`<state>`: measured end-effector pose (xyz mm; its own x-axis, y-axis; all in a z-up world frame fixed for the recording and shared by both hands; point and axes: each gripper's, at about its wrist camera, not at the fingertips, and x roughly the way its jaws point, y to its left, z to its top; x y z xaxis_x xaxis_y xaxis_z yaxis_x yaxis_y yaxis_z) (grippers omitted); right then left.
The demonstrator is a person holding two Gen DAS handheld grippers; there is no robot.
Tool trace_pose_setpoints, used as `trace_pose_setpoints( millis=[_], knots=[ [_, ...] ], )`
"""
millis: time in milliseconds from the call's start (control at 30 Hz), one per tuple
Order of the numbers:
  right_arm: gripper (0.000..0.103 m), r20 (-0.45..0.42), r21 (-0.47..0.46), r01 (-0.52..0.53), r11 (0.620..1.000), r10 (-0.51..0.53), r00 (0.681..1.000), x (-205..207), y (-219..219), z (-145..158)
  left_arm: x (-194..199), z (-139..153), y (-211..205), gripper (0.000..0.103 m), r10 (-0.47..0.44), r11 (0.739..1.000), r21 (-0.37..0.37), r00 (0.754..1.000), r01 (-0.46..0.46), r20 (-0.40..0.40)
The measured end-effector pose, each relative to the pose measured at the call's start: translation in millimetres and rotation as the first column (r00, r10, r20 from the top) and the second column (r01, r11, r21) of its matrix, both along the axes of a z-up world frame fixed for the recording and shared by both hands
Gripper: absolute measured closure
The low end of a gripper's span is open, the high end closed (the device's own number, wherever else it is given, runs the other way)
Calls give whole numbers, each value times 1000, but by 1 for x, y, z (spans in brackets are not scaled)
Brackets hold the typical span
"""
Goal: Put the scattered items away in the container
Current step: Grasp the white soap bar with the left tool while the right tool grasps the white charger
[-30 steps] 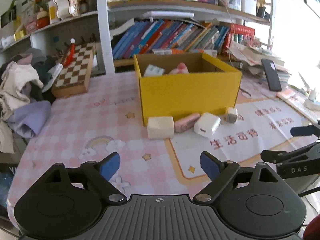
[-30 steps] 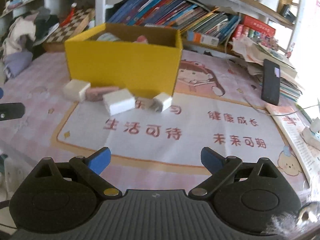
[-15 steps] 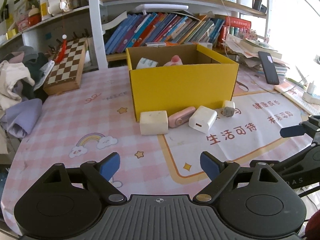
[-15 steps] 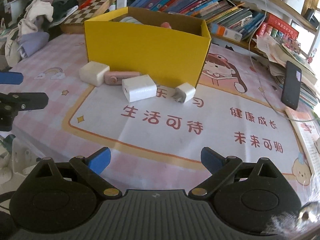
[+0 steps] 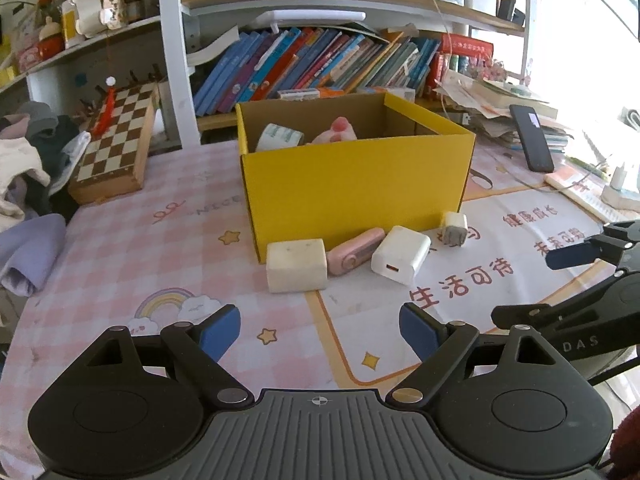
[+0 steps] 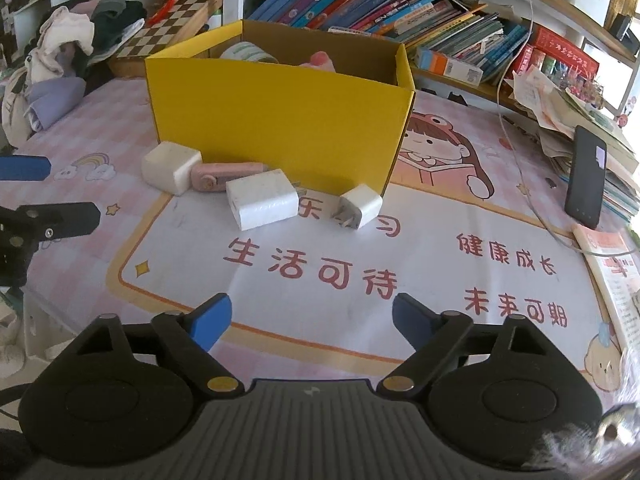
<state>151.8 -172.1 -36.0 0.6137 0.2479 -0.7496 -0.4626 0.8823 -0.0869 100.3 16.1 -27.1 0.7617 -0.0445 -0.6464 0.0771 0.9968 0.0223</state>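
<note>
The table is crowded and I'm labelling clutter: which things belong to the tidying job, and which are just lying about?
Part of the job:
yellow box
cream block
pink case
large white charger
small white plug
left gripper, open
right gripper, open

Just lying about:
chessboard
black phone
clothes pile
books

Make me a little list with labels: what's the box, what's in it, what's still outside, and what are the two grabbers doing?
Container: yellow box, open top
Inside: tape roll, pink toy
Outside, along the front wall: cream block, pink gadget, big white charger, small white plug
Left gripper: open, empty, facing the cream block
Right gripper: open, empty, short of the items
Surface: pink checked mat
</note>
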Motion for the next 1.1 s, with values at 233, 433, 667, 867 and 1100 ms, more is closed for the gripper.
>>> trace_pose_setpoints(
  millis=[233,433,667,867,1100],
  knots=[
    [21,-13,-9,-17,1000,17,1000,14,5,-2,15,-5,4,16,9,1000,-6,1000,-9,-12],
    [26,-21,8,-59,998,59,998,28,13,-1,30,-8,11,18,35,999,-7,999,-35,-25],
    [33,-62,21,-106,994,107,992,52,26,-8,47,-14,12,19,43,999,-1,998,-43,-54],
    [38,-95,29,-156,987,158,983,72,39,-15,57,-16,16,19,65,998,6,995,-65,-70],
    [44,-140,34,-206,978,209,968,92,51,-25,67,-20,20,19,103,995,14,990,-102,-95]
  ],
)
